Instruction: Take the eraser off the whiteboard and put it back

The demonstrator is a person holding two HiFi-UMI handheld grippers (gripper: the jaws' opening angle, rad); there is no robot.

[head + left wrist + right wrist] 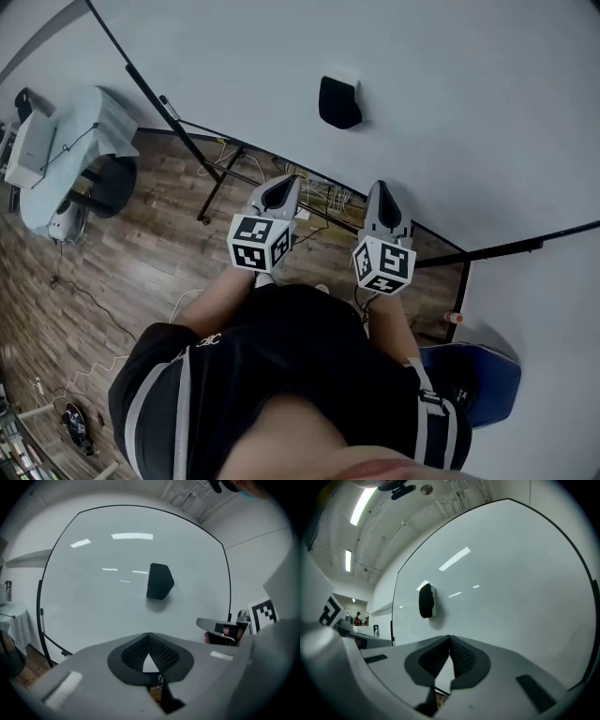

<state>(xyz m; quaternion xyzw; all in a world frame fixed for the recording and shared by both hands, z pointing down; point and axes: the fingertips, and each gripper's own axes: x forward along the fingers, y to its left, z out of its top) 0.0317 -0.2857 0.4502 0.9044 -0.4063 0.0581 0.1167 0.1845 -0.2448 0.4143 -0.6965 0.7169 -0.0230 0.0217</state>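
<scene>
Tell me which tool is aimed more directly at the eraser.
The left tool: in its view the eraser sits almost straight above its shut jaws, while the right tool sees it well off to the left.

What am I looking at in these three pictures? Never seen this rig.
No robot here: a person holds a hand-held gripper in each hand, the left hand-held gripper and the right hand-held gripper. The checkered cubes are part of them. The head view comes from a camera on the person's head, looking down past the body at both tools and the whiteboard. The other two pictures come from a camera riding on each tool, looking along its two jaws; the grey wedge at the bottom is those jaws. The black block stuck on the board is the eraser, apart from both tools. Both sets of jaws are closed together with nothing between them, so nothing is held.
</scene>
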